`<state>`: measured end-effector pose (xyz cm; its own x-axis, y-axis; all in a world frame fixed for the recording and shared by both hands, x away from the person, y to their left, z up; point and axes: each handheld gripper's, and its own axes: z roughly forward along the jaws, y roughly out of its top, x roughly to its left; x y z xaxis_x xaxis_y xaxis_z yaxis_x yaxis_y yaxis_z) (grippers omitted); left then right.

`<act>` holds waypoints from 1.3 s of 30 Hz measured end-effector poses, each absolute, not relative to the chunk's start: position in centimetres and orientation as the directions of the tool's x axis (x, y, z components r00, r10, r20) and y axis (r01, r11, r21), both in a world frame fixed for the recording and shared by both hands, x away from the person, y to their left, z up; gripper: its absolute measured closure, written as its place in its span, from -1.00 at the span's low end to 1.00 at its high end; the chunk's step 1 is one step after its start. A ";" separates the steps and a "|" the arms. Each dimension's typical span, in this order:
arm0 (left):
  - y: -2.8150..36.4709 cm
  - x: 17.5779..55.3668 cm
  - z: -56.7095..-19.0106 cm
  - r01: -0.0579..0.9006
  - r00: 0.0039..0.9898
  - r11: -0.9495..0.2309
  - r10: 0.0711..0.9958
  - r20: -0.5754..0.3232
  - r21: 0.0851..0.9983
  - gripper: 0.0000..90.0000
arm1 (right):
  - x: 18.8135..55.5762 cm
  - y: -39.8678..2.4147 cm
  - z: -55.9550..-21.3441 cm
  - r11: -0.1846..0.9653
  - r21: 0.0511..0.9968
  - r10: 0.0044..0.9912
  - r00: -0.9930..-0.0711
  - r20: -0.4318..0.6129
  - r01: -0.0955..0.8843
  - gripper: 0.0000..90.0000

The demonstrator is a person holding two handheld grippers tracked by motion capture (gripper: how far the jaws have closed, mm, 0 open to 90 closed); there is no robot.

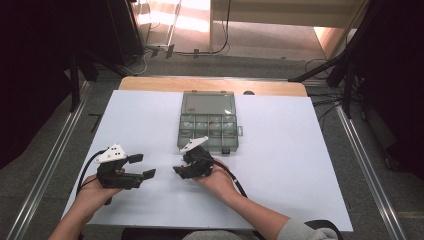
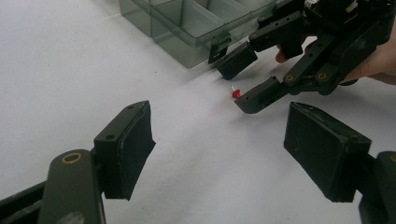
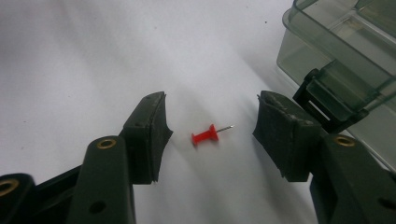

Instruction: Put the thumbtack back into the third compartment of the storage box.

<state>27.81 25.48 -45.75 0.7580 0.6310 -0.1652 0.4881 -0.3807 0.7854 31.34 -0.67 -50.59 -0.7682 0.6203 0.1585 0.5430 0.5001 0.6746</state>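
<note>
Lying flat on the white table (image 3: 93, 56), a red pushpin (image 3: 205, 136) between the right gripper (image 3: 210, 128) jaws, spread and not touching it, smoky plastic compartment box (image 1: 208, 122) just beside, lid open, one red bit inside, left gripper (image 2: 219, 149) open, empty, nearby.

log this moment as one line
right gripper: jaws open around red pushpin, not touching | pushpin: lying on white table by clear box | left gripper: open, empty

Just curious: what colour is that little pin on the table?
Red pushpin with a bare metal point, clearest in the right gripper view.
</note>
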 end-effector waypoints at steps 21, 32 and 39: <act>25.4 27.8 -45.8 0.488 0.759 -0.384 0.629 -0.164 0.784 -0.48 | 31.4 -0.9 -50.6 0.503 0.671 0.626 -0.765 0.152 0.545 0.61; 25.5 27.8 -45.8 0.489 0.758 -0.382 0.632 -0.165 0.784 -0.48 | 31.5 -1.1 -50.7 0.509 0.670 0.615 -0.773 0.156 0.540 0.83; 25.5 27.8 -45.8 0.488 0.759 -0.383 0.630 -0.164 0.784 -0.48 | 31.4 -1.1 -50.7 0.512 0.671 0.608 -0.778 0.158 0.536 0.81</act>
